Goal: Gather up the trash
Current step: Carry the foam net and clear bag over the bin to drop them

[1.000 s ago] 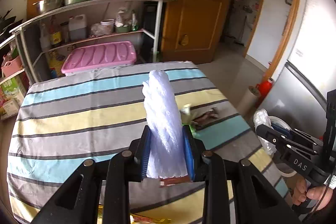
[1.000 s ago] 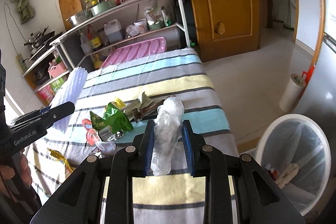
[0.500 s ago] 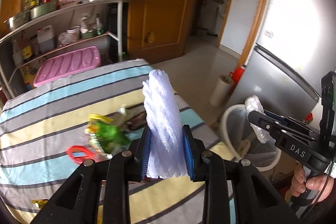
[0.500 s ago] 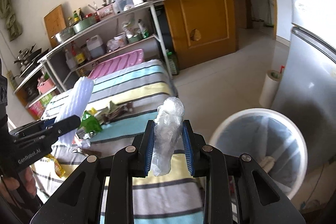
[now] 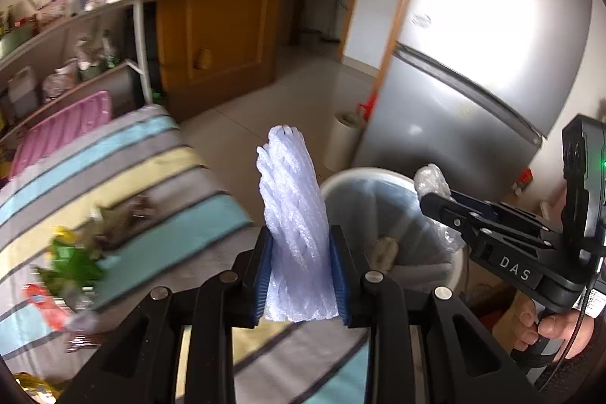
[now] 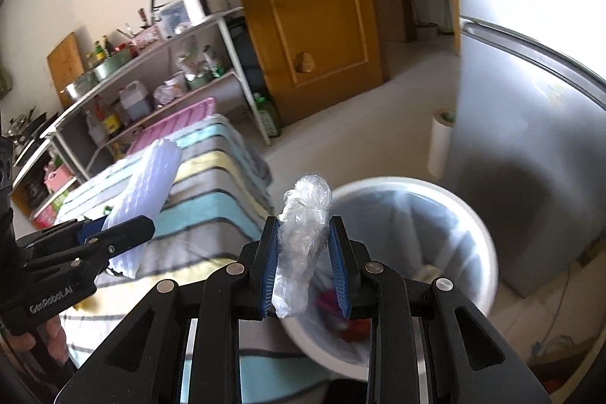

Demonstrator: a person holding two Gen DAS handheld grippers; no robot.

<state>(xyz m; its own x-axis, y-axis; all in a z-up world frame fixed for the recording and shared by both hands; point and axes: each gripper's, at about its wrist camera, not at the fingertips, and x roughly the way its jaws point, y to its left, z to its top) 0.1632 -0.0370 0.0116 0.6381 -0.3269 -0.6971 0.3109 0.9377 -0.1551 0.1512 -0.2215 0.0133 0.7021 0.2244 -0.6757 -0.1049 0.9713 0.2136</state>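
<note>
Left wrist view: left gripper [image 5: 301, 275] clamped on a white foam net sleeve [image 5: 293, 214], frame centre, beside the white bin [image 5: 341, 178]. Right wrist view: right gripper [image 6: 305, 264] pinching a crumpled clear plastic bag [image 6: 303, 233], lower centre, over the bin's near rim. Bin already contains some scraps. Outstanding: both pieces not yet dropped; wrappers [image 5: 72, 260] remain on the striped tablecloth [image 5: 151, 248], left of frame. Estimate: task partway done.
</note>
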